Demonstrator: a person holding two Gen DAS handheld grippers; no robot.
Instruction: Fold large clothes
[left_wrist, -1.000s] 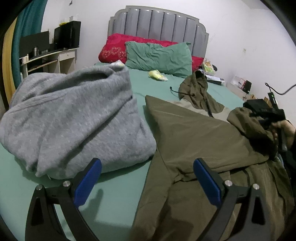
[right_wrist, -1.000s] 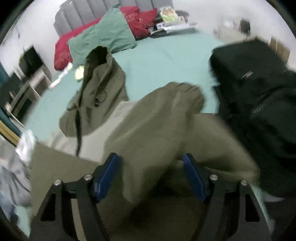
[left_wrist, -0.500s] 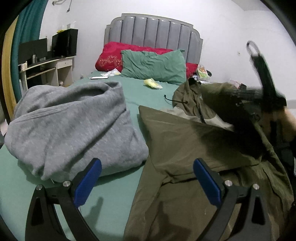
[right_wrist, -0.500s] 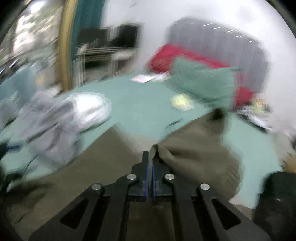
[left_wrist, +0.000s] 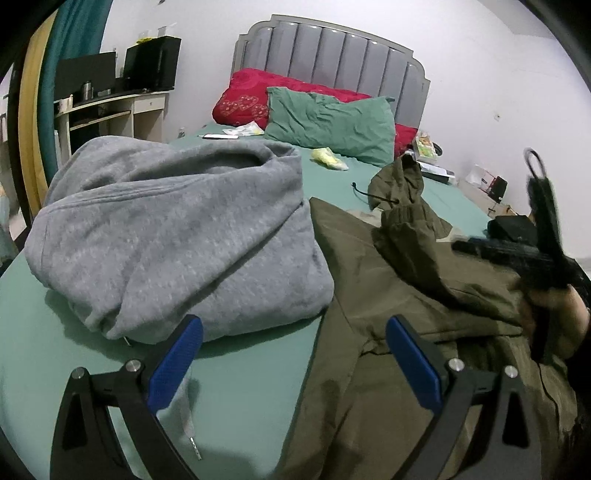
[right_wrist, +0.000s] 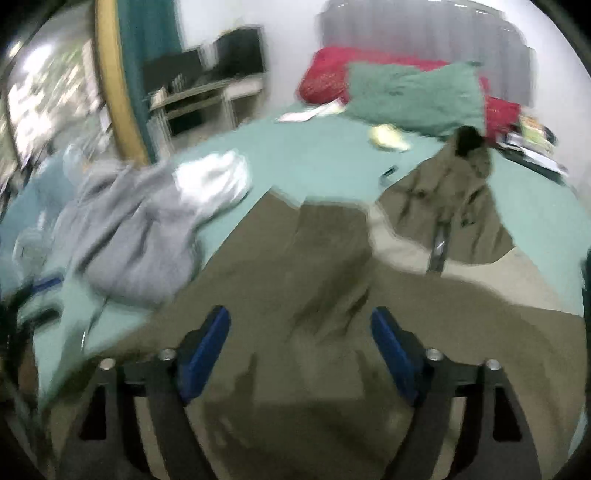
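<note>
While right gripper (right_wrist: 299, 347) jaws have just opened, empty | olive-green fabric jacket (right_wrist: 295, 295) zipper seen only there | left gripper (left_wrist: 293, 363) held apart, empty

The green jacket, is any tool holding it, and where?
No. Both tools are open: the right tool has just opened above the green jacket, and the left tool holds nothing.

A bed (left_wrist: 258, 387) with a green sheet fills the room's middle. At twelve o'clock a grey padded headboard (left_wrist: 332, 55) stands against a white wall (left_wrist: 480, 74), with a red pillow (left_wrist: 243, 99) and a green pillow (left_wrist: 332, 123) before it. At ten o'clock a white desk (left_wrist: 110, 110) carries dark boxes, beside a teal curtain (left_wrist: 70, 55).
</note>
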